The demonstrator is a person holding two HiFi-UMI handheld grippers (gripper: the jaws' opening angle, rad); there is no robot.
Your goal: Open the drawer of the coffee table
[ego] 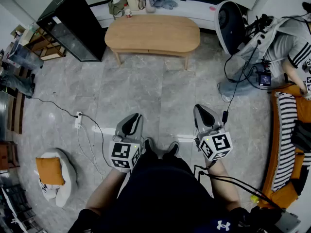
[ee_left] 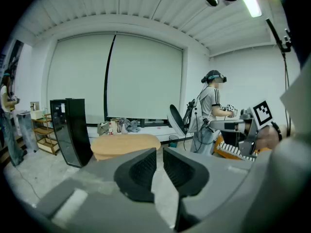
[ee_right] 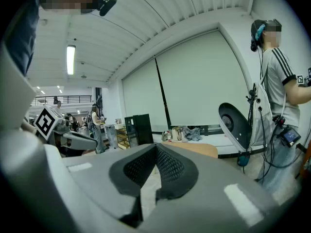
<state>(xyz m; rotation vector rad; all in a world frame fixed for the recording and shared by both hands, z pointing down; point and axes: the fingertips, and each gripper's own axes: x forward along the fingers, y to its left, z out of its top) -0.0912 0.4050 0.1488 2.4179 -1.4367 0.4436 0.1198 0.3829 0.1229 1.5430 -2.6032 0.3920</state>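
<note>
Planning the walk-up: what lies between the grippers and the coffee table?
Only bare floor up to the coffee table, in the head view; a power strip lies off left.

My head camera looks steeply down over my own legs onto the floor, with the left tool and right tool close at the bottom of its frame and the counter far off at the top. Each tool's camera rides just behind its own jaws and faces almost level across the room. All three views share the distant counter, the black cabinet and the round fan.
</note>
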